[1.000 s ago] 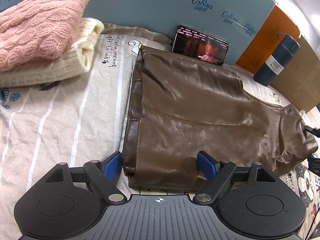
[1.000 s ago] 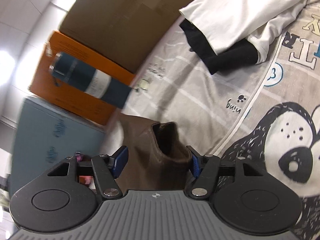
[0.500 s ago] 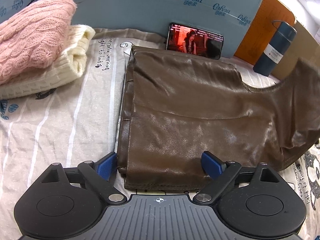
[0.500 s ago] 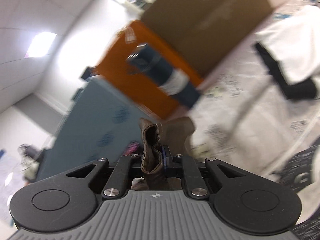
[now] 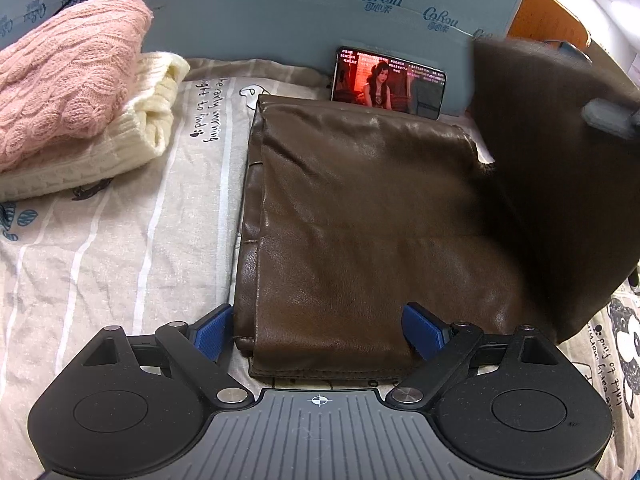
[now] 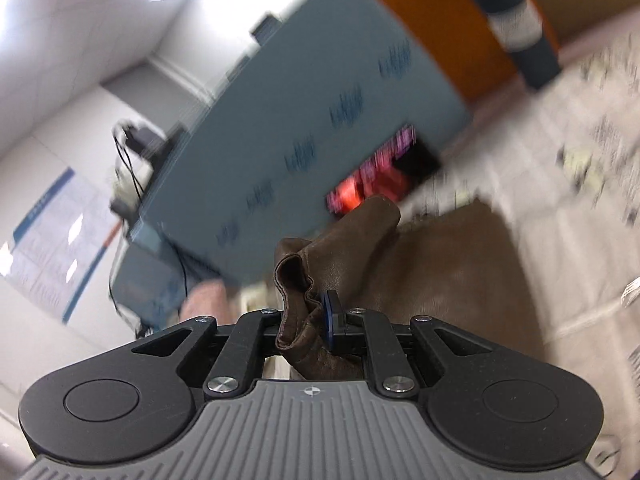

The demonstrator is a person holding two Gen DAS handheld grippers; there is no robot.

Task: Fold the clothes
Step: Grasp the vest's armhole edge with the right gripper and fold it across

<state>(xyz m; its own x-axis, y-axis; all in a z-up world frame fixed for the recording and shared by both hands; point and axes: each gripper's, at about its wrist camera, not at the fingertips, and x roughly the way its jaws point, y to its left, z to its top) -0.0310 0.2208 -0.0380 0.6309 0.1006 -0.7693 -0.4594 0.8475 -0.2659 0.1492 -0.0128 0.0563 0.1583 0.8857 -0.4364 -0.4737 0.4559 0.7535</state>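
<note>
A brown leather garment [image 5: 360, 216] lies partly folded on the striped bedsheet [image 5: 120, 248]. My left gripper [image 5: 316, 328] is open, its blue pads straddling the garment's near edge. My right gripper [image 6: 310, 320] is shut on the garment's right end [image 6: 316, 264] and holds it lifted. In the left wrist view this raised flap [image 5: 560, 184] stands up on the right, with the right gripper [image 5: 608, 116] blurred behind it.
A pink knit sweater [image 5: 68, 72] lies on a cream sweater [image 5: 132, 136] at the left. A phone [image 5: 388, 84] playing video leans on the blue board [image 5: 320, 16]. An orange box [image 6: 448, 28] and a dark bottle [image 6: 516, 24] stand at the right.
My right gripper shut on the garment's right end and has lifted and swung it up and toward the left over the rest. My left gripper stayed open at the near edge.
</note>
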